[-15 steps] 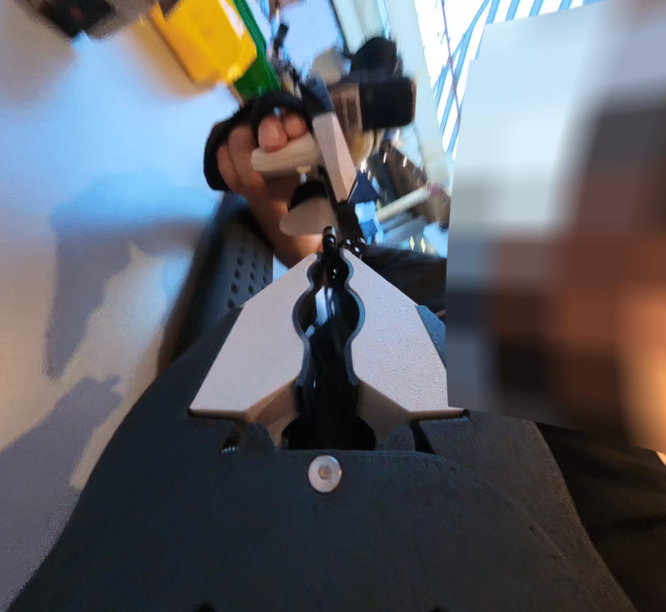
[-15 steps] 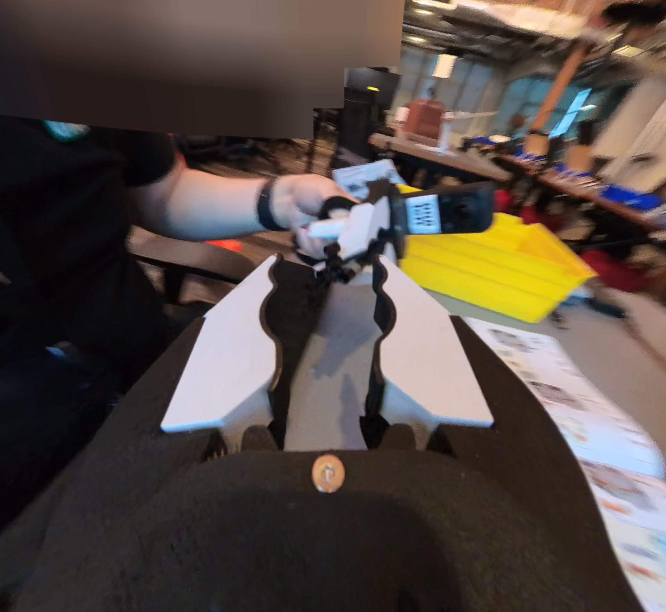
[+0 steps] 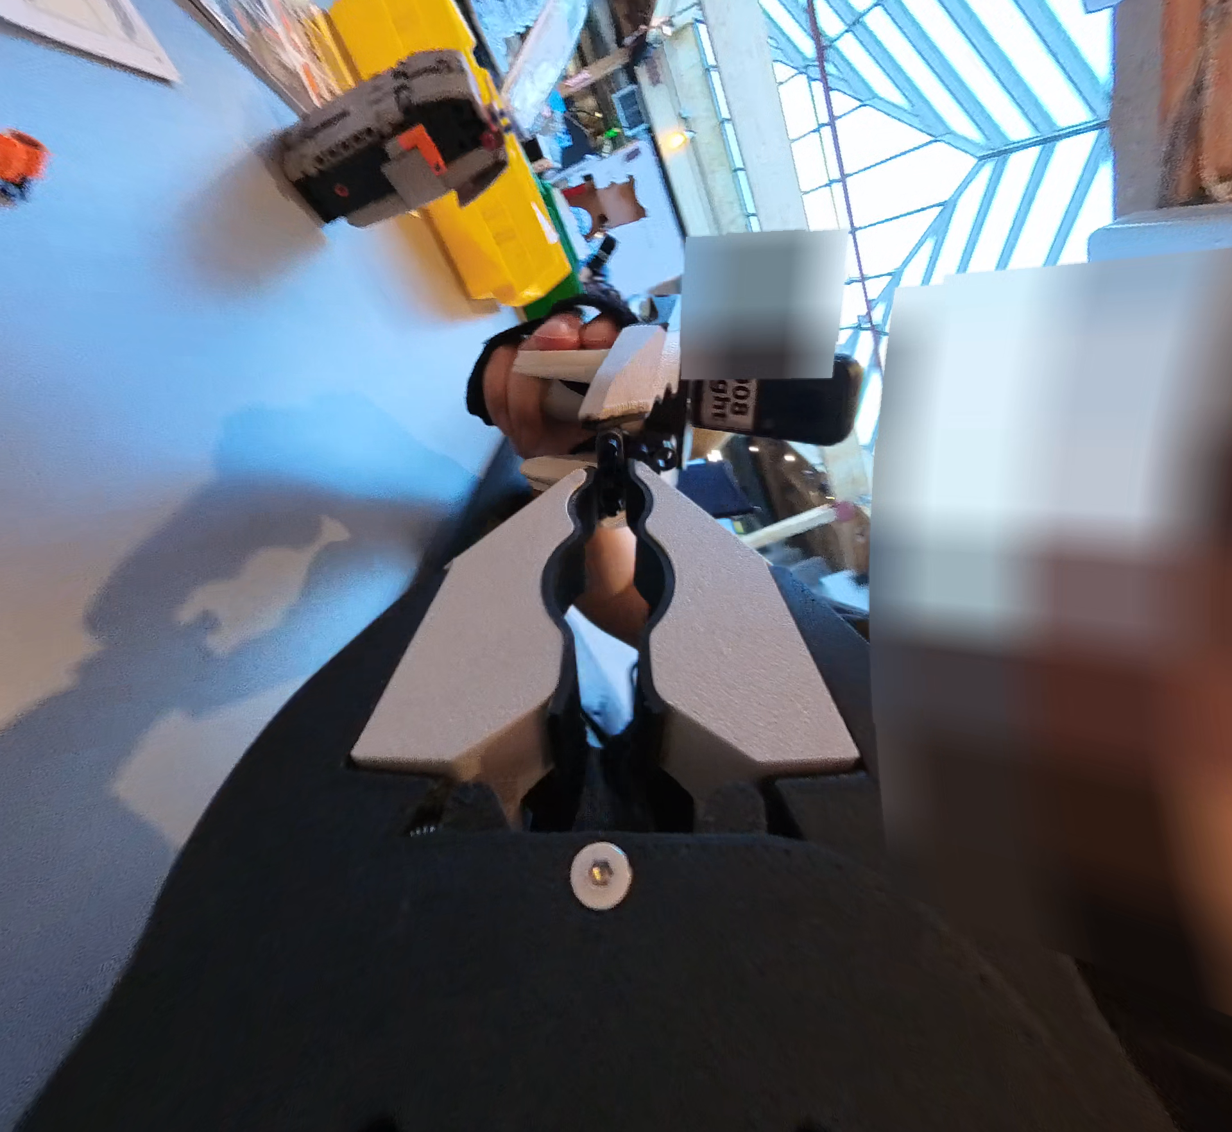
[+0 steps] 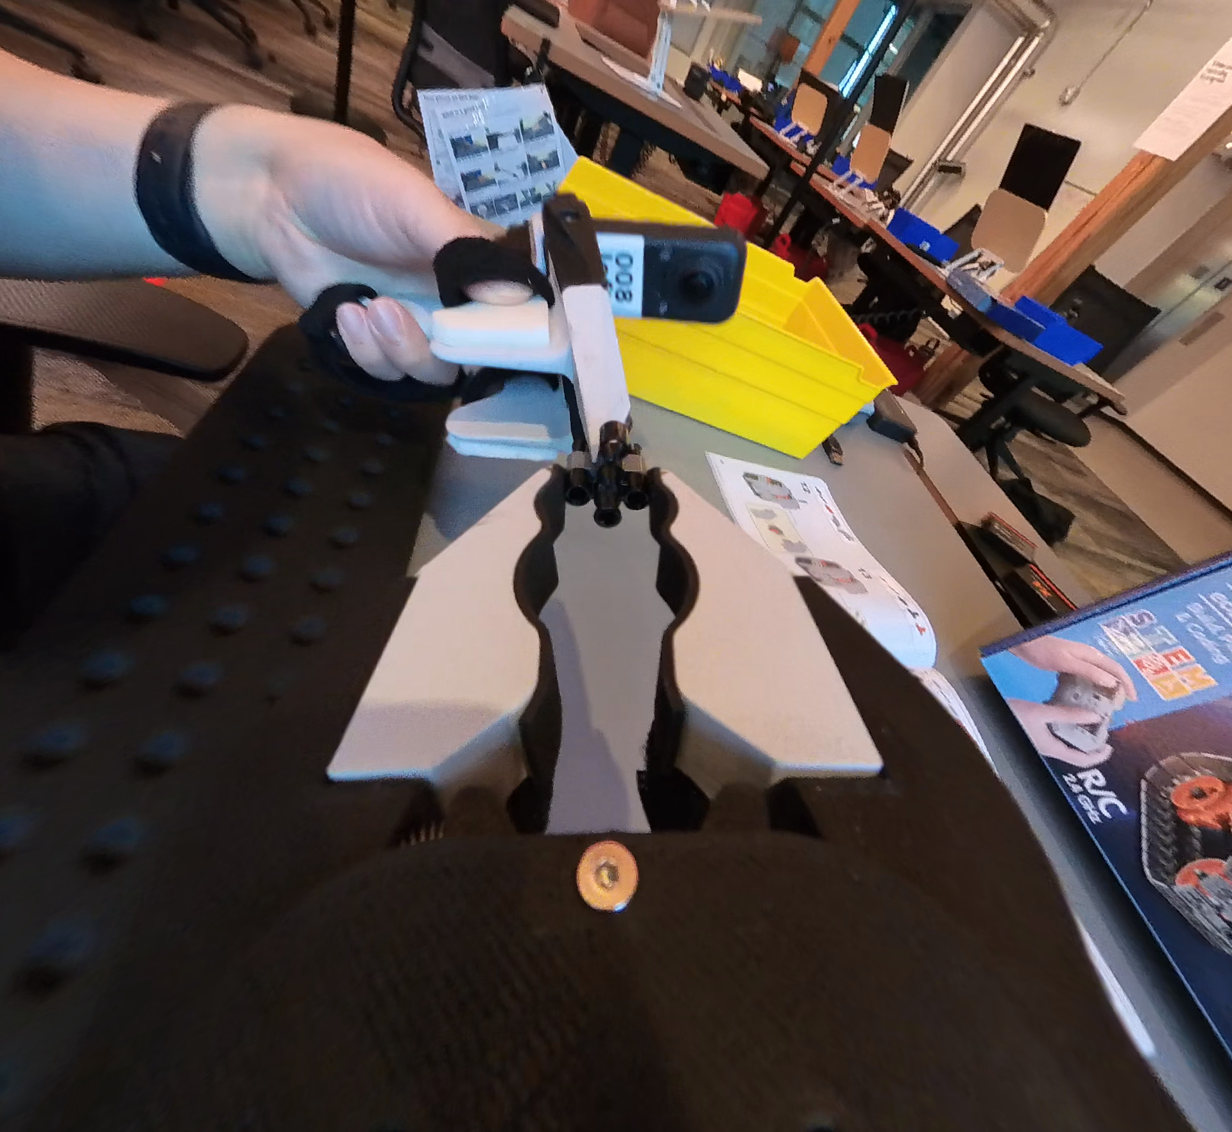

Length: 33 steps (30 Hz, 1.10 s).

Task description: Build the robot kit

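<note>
Each gripper, the left gripper (image 3: 610, 486) and the right gripper (image 4: 603, 490), has two pale grey wedge-shaped fingers (image 3: 480, 646) with wavy black inner pads, seated in a textured black body with one silver screw (image 3: 600, 876) centred behind the fingers. Beyond the right fingers (image 4: 453, 653), the left unit shows a white handle, black finger loops and a black camera (image 4: 673, 280) bearing a white label. The hand (image 4: 320, 213) wears a black wristband (image 4: 170, 190).

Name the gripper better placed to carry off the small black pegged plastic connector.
Left, probably: the left gripper pinches the small black pegged connector; the right gripper stands wider around it, grip unclear.
</note>
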{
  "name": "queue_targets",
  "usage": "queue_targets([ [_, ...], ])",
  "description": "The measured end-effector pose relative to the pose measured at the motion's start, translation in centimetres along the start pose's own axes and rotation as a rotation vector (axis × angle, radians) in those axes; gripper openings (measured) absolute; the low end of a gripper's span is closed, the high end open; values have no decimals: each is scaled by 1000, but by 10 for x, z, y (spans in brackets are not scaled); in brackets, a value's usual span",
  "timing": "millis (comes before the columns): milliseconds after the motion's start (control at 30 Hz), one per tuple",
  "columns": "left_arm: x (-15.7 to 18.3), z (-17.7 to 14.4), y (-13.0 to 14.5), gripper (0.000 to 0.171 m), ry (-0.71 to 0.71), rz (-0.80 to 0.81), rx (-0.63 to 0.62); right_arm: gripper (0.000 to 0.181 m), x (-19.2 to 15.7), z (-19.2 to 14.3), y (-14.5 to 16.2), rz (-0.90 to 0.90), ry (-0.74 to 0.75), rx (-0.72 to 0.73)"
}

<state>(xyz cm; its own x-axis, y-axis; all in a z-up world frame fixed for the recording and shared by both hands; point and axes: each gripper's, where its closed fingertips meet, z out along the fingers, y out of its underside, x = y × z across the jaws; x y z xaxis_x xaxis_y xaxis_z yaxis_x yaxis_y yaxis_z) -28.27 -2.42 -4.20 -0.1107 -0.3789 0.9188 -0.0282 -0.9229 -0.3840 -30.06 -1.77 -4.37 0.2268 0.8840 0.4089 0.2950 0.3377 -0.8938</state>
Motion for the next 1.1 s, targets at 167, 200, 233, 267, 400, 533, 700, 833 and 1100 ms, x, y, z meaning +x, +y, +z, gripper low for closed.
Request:
queue_targets([
  [167,11,4,-6,10,-113,151,30,22,8,-4,-4,-112,87,-6],
  [200,25,5,-7,23,-76,175,44,22,9,-8,-14,-95,86,56],
  [233,38,5,-9,36,-48,200,58,22,9,-16,-29,-73,72,150],
  [267,49,4,-11,47,-34,236,75,22,7,-27,-48,-47,51,276],
  [400,80,-2,-10,45,0,374,110,21,12,-73,-99,209,-110,677],
  [533,86,7,7,39,45,380,45,22,11,-83,-106,230,-152,752],
  [700,87,19,18,38,73,387,-4,22,4,-83,-111,234,-188,773],
  [833,89,26,20,38,124,347,-14,22,1,-83,-112,227,-198,769],
  [1100,83,26,0,36,111,363,26,22,3,-77,-107,206,-163,709],
])
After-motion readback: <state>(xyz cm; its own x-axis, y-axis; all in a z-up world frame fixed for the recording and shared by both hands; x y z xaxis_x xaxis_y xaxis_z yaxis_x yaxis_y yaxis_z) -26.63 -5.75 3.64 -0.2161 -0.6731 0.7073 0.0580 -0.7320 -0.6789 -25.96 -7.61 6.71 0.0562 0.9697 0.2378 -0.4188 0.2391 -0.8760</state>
